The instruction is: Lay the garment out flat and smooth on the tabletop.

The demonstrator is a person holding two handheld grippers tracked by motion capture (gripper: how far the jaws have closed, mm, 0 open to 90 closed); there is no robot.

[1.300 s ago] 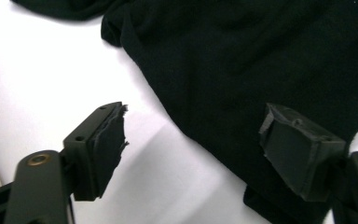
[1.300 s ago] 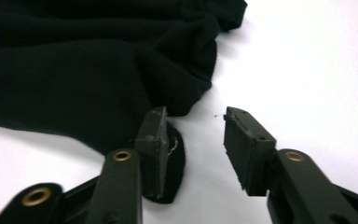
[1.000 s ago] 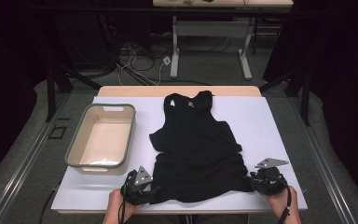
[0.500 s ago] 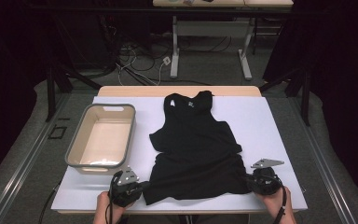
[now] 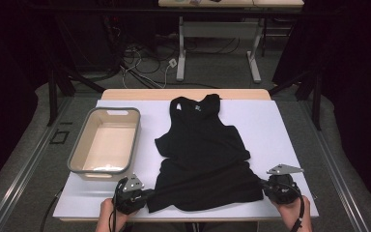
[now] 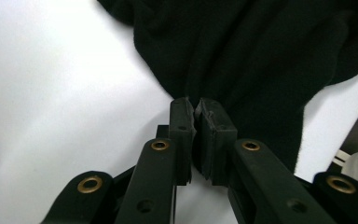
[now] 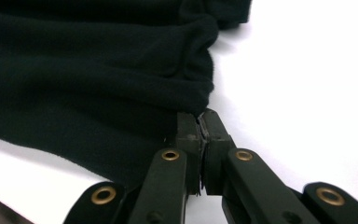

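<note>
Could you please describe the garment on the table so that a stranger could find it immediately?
On the white rectangular table top, right of the grey-rimmed beige plastic tub, lies a black sleeveless fabric tank top, neckline away from the person. It is the only clothing there.

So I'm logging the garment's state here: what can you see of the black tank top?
The black tank top is soft, matte knit, sleeveless, lying flat on the white table cover, neck away from the person. Its hem end is rumpled. The left gripper pinches one hem corner and the right gripper the other.
</note>
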